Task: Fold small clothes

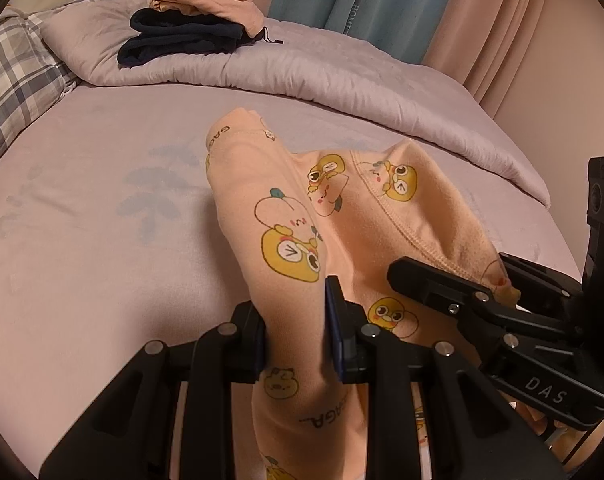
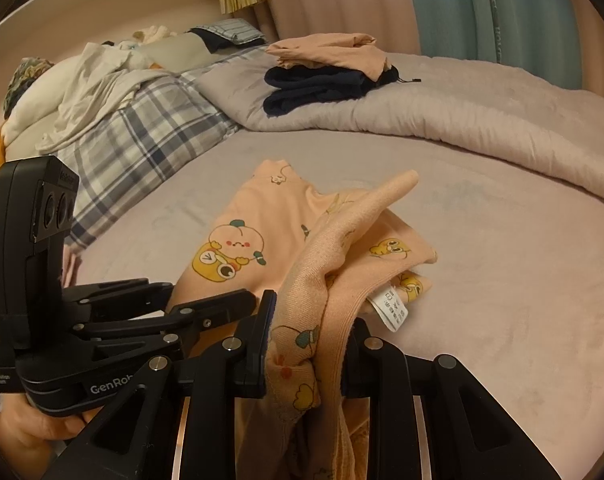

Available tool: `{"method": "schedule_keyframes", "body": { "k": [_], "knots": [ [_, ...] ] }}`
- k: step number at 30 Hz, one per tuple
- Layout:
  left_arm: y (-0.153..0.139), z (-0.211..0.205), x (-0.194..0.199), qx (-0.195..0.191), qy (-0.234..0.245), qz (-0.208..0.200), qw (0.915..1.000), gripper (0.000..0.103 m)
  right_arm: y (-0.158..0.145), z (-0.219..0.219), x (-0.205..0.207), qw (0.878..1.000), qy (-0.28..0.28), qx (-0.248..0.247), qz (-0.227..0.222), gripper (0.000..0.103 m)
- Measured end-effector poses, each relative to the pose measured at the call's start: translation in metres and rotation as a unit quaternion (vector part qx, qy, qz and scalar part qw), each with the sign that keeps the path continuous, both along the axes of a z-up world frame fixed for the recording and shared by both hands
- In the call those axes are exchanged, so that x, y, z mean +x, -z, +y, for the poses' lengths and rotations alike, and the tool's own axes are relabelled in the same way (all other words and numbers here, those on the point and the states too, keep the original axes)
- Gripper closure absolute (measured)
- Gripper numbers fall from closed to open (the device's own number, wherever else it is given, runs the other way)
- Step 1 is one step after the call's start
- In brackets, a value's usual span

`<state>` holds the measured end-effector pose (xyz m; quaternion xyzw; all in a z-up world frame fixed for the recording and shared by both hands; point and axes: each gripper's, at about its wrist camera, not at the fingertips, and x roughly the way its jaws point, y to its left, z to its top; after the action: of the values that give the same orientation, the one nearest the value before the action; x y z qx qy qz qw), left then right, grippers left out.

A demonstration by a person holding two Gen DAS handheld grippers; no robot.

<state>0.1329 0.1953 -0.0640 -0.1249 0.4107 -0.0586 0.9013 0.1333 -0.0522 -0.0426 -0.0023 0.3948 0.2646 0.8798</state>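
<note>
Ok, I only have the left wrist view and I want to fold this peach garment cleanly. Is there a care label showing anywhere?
Observer: Yes. A white care label hangs off the peach garment, just past the right gripper.
Operator: What is that gripper pinching?
Observer: A bunched ribbed edge, with fabric filling the gap between its fingers.
Operator: Anything left of the plaid pillow?
Observer: A loose white cloth lies rumpled over the plaid pillow.
</note>
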Motion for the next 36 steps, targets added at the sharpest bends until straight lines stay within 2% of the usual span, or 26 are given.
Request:
{"method": "schedule_keyframes", "body": {
  "k": [36],
  "knots": [
    [0.019,-0.001,0.014,0.007,-0.005,0.023,0.9997,0.078,0.020,0.004,0.010,1.000,0.005,-0.003,0.018,0.076]
  ]
}}
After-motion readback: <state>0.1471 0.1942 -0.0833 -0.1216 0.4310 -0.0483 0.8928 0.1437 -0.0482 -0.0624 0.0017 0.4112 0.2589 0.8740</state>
